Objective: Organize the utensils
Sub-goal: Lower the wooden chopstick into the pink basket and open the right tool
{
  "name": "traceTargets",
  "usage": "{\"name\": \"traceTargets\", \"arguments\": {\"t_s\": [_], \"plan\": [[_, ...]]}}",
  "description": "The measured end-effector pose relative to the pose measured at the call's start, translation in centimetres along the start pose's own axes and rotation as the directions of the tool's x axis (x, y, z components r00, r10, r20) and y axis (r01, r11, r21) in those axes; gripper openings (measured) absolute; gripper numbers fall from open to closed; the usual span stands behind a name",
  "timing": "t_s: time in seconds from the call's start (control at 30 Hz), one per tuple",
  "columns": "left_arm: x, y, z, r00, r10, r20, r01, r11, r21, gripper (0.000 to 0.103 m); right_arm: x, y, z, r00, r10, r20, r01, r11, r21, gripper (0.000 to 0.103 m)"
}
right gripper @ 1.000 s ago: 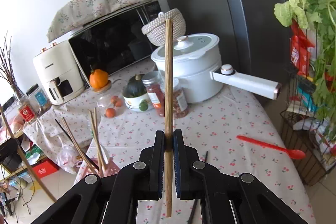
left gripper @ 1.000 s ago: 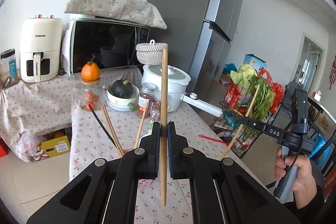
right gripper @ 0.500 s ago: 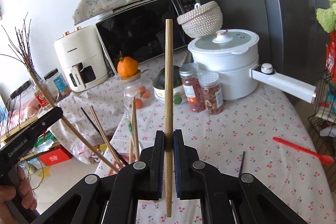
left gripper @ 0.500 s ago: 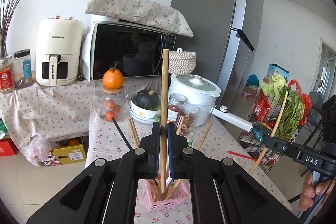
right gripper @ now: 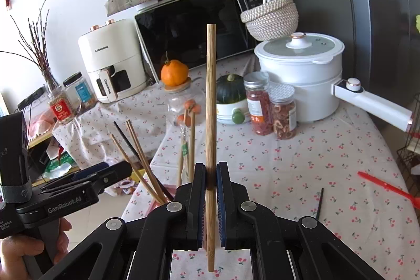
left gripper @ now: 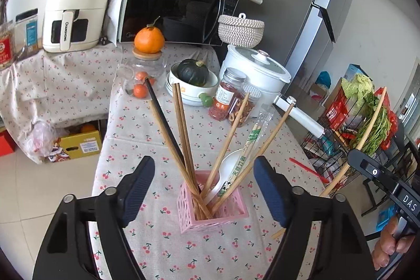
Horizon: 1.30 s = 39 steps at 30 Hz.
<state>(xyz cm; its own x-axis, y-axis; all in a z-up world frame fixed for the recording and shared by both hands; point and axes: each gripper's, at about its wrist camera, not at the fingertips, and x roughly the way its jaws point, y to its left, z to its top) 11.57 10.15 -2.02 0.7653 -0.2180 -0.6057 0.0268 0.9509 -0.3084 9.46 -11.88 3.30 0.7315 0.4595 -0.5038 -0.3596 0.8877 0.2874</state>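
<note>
Standing upright between the closed jaws of the right gripper [right gripper: 210, 176] is a pale bamboo chopstick [right gripper: 210, 96], round, straight and finely grained, its blunt top raised above the table [right gripper: 302, 164] and its lower end poking out under the pads. The left gripper [left gripper: 203, 188] is spread wide and holds nothing, its jaws either side of a pink lattice holder [left gripper: 212, 217] on the cherry-print cloth. That holder contains several wooden chopsticks [left gripper: 183, 133] leaning outward, one black chopstick [left gripper: 162, 117], a white spoon [left gripper: 223, 175] and a wrapped pair [left gripper: 249, 143]. A red spoon [right gripper: 386, 185] lies on the table, well apart.
</note>
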Motion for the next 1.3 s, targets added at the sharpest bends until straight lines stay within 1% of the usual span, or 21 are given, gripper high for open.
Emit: {"name": "traceTargets", "arguments": {"t_s": [0.1, 0.27, 0.5, 0.63, 0.77, 0.93, 1.1, 1.2, 1.23, 1.27, 1.3], "plan": [[0.1, 0.5, -0.5, 0.999, 0.002, -0.053, -0.002, 1.000, -0.013, 0.086, 0.1, 0.2, 0.1, 1.000, 0.009, 0.005, -0.009, 1.000, 0.002, 0.007], [0.1, 1.4, -1.6, 0.993, 0.038, -0.110, -0.040, 0.999, -0.016, 0.089, 0.4, 0.9, 0.4, 0.999, 0.030, 0.024, -0.030, 1.000, 0.006, 0.007], [-0.3, 1.7, -3.7, 0.984, 0.076, -0.160, -0.069, 0.996, 0.050, 0.090, 0.8, 2.3, 0.9, 0.994, 0.061, 0.091, -0.062, 0.998, -0.002, 0.007], [-0.1, 2.0, -4.8, 0.977, 0.093, -0.191, -0.078, 0.994, 0.080, 0.090, 1.4, 3.1, 0.9, 0.989, 0.063, 0.132, -0.060, 0.998, -0.026, 0.007], [-0.1, 2.1, -5.3, 0.974, 0.111, -0.200, -0.091, 0.990, 0.107, 0.090, 2.3, 3.8, 0.9, 0.985, 0.064, 0.158, -0.059, 0.998, -0.039, 0.007], [-0.3, 1.8, -5.3, 0.974, 0.123, -0.192, -0.098, 0.986, 0.132, 0.090, 3.2, 4.6, 0.6, 0.981, 0.040, 0.192, -0.028, 0.997, -0.066, 0.007], [-0.3, 1.6, -5.5, 0.970, 0.141, -0.196, -0.112, 0.982, 0.153, 0.090, 4.5, 4.6, 0.3, 0.985, 0.024, 0.171, -0.012, 0.998, -0.067, 0.008], [-0.3, 1.4, -5.6, 0.970, 0.152, -0.191, -0.121, 0.979, 0.165, 0.097, 5.0, 4.4, -0.1, 0.987, 0.016, 0.160, -0.004, 0.997, -0.073, 0.009], [-0.4, 1.3, -5.6, 0.970, 0.157, -0.184, -0.126, 0.977, 0.171, 0.100, 5.1, 4.4, -0.2, 0.988, 0.012, 0.155, -0.001, 0.997, -0.075, 0.016], [-0.4, 1.2, -5.6, 0.971, 0.161, -0.178, -0.129, 0.976, 0.178, 0.103, 5.2, 4.3, -0.3, 0.989, 0.009, 0.149, 0.003, 0.997, -0.076, 0.032], [-0.5, 1.1, -5.6, 0.972, 0.163, -0.172, -0.131, 0.974, 0.185, 0.103, 5.2, 4.2, -0.4, 0.989, 0.007, 0.146, 0.004, 0.997, -0.075, 0.044]]}}
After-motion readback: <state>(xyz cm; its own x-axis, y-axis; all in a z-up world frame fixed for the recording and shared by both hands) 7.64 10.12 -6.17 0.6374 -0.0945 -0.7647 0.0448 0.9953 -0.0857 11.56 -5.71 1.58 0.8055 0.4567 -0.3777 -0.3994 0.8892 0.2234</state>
